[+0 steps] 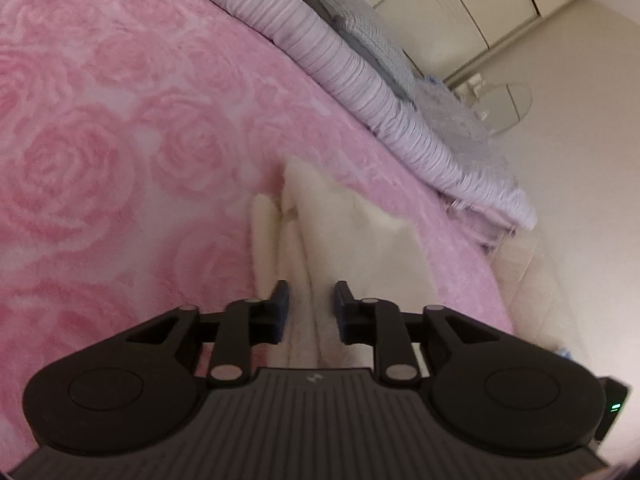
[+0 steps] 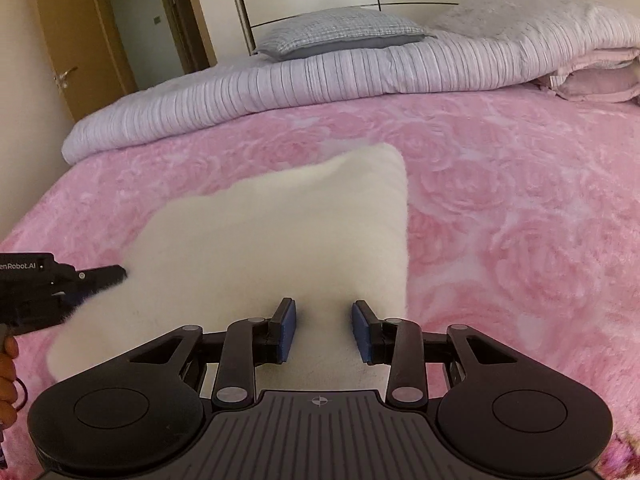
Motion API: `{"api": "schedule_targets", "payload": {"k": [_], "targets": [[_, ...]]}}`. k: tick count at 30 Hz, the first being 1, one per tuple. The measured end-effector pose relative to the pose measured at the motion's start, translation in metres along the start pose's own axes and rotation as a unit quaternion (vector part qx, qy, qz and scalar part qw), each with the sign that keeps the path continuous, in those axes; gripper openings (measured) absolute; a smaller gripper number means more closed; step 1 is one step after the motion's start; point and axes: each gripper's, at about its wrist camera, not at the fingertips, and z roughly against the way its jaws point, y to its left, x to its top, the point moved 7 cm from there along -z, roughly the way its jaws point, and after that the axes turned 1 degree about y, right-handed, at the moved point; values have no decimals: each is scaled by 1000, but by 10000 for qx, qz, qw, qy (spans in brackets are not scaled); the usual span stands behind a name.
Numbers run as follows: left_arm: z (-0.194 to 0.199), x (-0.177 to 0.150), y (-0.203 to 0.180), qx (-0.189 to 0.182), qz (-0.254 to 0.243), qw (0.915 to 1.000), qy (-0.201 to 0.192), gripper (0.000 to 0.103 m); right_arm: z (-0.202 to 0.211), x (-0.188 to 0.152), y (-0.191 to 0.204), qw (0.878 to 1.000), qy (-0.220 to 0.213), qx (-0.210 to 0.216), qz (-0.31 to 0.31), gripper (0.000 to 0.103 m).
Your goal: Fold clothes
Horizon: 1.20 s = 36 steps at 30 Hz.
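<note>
The bed (image 2: 500, 200) is covered by a pink rose-patterned plush blanket (image 2: 520, 240). A fluffy cream-white garment (image 2: 280, 232) lies on it at centre, reaching toward 6 o'clock in the right wrist view. Along the far edge, from 9 to 2 o'clock, a folded lilac striped duvet (image 2: 320, 76) lies across the bed, with a grey checked pillow (image 2: 340, 32) on it at 12 o'clock.
</note>
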Motion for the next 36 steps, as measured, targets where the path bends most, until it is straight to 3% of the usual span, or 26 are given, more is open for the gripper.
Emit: {"api": "schedule_targets", "payload": {"k": [2,3,4,5,7,11,13,15,17,19,20,21,24,26,31,36], "targets": [[13,3,-4,-108,109,9998,-130,36,7,1,-16,9976,-46,393,-562,44],[18,5,-7,-143,117,9997,-157,47,9,0,-27,9935,-64,650,-930,47],[19,6,-12,-133,38,9998,-131,53,12,-1,-37,9874,-83,906,-1297,54],[16,6,-16,-34,-118,9999,-72,53,14,-2,-45,9812,-96,1099,-1585,63],[6,6,-23,265,-485,9984,71,53,15,-4,-56,9693,-114,1381,-2030,69],[-22,-3,-21,544,-833,9937,515,54,19,-8,-82,9609,-9,1199,-2494,78],[-30,-8,-10,532,-665,9947,573,65,15,-15,-93,9524,129,1274,-2768,78],[-34,-10,3,363,-252,9971,620,68,6,-23,-100,9396,353,1389,-3109,78],[-37,-14,16,114,209,9973,694,68,-3,-28,-103,9267,346,1598,-3385,78],[-38,-18,21,-96,457,9965,692,65,-9,-24,-96,9287,374,1665,-3291,78],[-38,-20,22,-195,551,9960,680,62,-14,-23,-91,9316,448,1656,-3205,78],[-38,-21,22,-316,631,9953,670,47,-18,-21,-87,9343,522,1646,-3119,78],[-32,-24,15,-475,623,9951,606,37,-30,-15,-74,9416,744,1617,-2857,60],[-27,-29,8,-461,513,9959,590,36,-28,-14,-76,9370,839,1735,-2913,49],[1,-72,-10,-504,529,9944,766,35,6,-22,-83,9384,1066,1789,-2759,47],[43,-136,-22,-572,845,9916,795,34,70,-58,-87,9392,1310,1767,-2638,48]]}}
